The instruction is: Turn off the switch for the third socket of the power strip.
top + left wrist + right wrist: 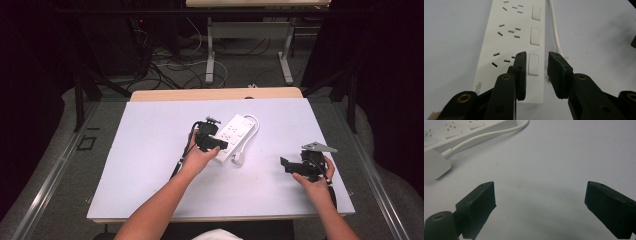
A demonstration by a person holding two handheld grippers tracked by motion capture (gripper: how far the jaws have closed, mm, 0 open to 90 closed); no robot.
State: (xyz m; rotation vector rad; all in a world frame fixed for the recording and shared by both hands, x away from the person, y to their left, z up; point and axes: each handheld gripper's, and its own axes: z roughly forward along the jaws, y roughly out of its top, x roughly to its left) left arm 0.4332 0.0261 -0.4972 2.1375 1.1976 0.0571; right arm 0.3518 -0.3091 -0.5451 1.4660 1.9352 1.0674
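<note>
You're in a lab: dark curtains [30, 100], tangled floor cables [170, 65] at upper centre, a white-covered test table [150, 165].

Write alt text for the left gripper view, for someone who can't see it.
Two black jaws of the left gripper stand slightly apart over the nearest rocker switch of a white power strip on a pale table. The strip's white cable runs along its right side.

power strip [506, 42] far end: cut off (top edge) | plug [434, 166]: partly cropped
</note>
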